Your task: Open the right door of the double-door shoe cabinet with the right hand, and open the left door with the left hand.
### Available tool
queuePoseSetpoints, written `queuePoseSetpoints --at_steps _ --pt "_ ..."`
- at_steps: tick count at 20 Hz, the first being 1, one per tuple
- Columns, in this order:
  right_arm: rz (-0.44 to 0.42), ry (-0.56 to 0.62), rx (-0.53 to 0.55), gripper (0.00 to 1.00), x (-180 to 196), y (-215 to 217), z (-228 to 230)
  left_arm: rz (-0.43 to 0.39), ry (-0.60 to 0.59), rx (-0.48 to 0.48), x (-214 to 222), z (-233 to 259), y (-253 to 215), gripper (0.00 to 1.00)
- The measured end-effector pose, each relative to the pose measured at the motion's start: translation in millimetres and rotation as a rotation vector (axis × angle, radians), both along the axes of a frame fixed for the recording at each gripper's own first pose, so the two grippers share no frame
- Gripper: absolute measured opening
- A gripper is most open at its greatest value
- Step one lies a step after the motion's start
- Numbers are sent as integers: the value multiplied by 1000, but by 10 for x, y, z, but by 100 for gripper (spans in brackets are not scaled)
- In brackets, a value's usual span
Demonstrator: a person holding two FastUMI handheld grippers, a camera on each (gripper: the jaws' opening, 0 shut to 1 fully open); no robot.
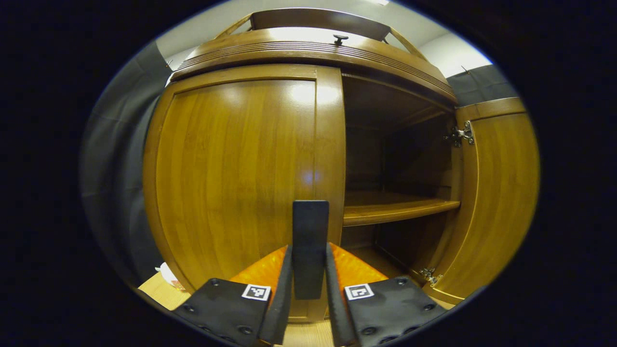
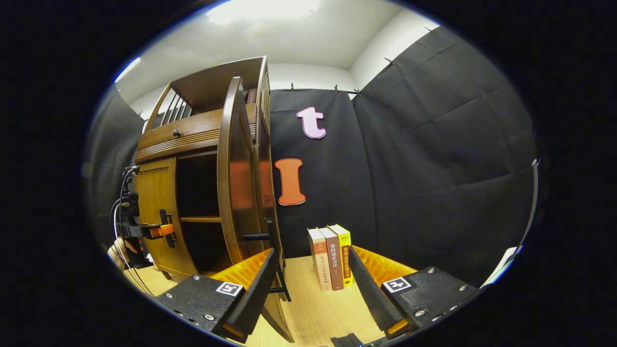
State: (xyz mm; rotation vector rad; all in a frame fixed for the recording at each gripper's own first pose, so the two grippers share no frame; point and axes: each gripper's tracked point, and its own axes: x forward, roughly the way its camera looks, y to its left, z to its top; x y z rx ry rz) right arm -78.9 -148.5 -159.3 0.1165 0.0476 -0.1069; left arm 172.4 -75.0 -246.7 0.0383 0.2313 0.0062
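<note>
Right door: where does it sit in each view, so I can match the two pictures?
Left gripper view: the right door is at the right edge, swung open, with its inner face and a hinge showing.
Right gripper view: the right door is left of centre, seen nearly edge-on, tall and narrow.
Shared landmark: the shelf, just left of the open door in both views.
</note>
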Motion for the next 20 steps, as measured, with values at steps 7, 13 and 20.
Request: queuePoseSetpoints --at_steps 7,13,20 --pt "-1 4 10 97 -99 31 -3 -6 31 -11 -55 -25 12 34" --pt "-6 1 2 96 -212 58 43 -50 19 -63 -329 70 20 29" --pt "-9 3 -2 90 -333 121 83 -111 25 -57 -755 169 83 29"
